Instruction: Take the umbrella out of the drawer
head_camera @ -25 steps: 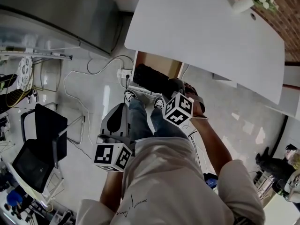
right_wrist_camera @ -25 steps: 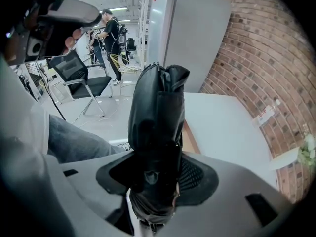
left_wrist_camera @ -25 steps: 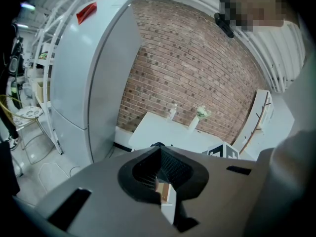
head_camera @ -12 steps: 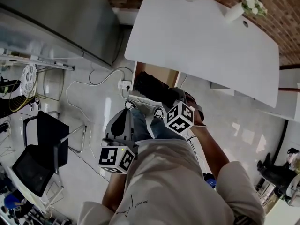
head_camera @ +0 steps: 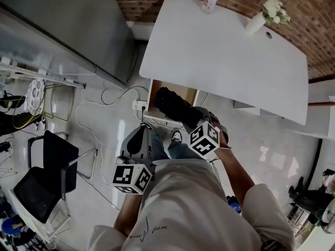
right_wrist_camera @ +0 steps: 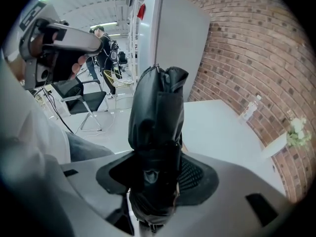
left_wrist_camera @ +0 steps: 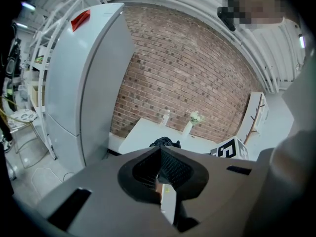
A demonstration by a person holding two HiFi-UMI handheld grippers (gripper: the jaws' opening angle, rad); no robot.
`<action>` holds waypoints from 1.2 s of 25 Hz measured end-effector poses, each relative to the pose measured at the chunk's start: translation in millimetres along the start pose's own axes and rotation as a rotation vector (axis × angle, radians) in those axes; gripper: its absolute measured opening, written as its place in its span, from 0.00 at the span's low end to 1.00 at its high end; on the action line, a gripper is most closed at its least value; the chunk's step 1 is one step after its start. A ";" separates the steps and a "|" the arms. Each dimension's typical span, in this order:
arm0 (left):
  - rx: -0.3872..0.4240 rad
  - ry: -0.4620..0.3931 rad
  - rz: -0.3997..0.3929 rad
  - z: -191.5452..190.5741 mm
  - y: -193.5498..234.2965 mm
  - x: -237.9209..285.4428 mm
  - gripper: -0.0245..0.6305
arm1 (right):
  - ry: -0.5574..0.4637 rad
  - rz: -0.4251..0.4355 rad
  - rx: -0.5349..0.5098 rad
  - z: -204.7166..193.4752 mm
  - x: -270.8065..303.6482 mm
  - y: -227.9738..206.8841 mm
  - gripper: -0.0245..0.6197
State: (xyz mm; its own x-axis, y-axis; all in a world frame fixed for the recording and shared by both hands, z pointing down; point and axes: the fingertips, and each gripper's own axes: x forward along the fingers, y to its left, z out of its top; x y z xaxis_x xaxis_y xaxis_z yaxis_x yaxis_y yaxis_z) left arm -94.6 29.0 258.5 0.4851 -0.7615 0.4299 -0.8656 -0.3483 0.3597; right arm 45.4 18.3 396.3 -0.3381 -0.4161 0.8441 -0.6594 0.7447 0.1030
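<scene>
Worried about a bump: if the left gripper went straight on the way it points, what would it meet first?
Most likely the umbrella, held by the right gripper: its black end sits just beyond the left gripper. The table lies behind; depth is unclear.

The umbrella (right_wrist_camera: 157, 127) is black cloth, creased, with a dull sheen. The right gripper (right_wrist_camera: 154, 201) clamped on it has a matt grey plastic body and black cross-hatched pads (right_wrist_camera: 195, 174). The table (head_camera: 225, 56) top is smooth matt white, the wall (head_camera: 314, 14) rough red brick, the floor (head_camera: 251, 135) glossy pale tile.
</scene>
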 end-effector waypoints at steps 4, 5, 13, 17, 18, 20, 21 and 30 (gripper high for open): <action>-0.003 -0.009 -0.002 4.2 -1.7 -0.4 0.06 | -0.026 -0.005 0.017 5.1 -10.8 -2.9 0.40; 0.000 -0.010 -0.002 4.8 -2.4 -0.4 0.06 | -0.032 -0.006 0.021 6.0 -13.6 -3.7 0.40; 0.018 -0.022 0.006 5.3 -8.1 -3.5 0.06 | -0.096 -0.008 0.064 10.7 -36.4 -8.3 0.40; 0.024 -0.032 0.004 6.9 -11.4 -4.7 0.06 | -0.128 -0.017 0.081 13.5 -47.1 -11.7 0.40; 0.026 -0.034 0.004 7.4 -12.1 -5.3 0.06 | -0.135 -0.021 0.083 14.0 -50.0 -12.3 0.40; 0.030 -0.038 0.002 8.4 -13.9 -6.1 0.06 | -0.149 -0.030 0.089 14.6 -56.6 -13.6 0.40; 0.032 -0.039 0.001 8.8 -15.1 -6.3 0.06 | -0.157 -0.033 0.093 14.8 -60.2 -14.6 0.40; 0.044 -0.078 0.005 11.8 -17.2 -12.4 0.06 | -0.262 -0.052 0.170 18.9 -87.5 -18.6 0.40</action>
State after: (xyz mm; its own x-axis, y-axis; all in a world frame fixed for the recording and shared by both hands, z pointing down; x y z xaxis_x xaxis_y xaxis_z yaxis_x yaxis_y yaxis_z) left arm -87.2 38.0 237.2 0.4711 -0.8028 0.3654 -0.8734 -0.3667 0.3205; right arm 74.6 31.0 310.5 -0.4482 -0.5880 0.6733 -0.7756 0.6303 0.0341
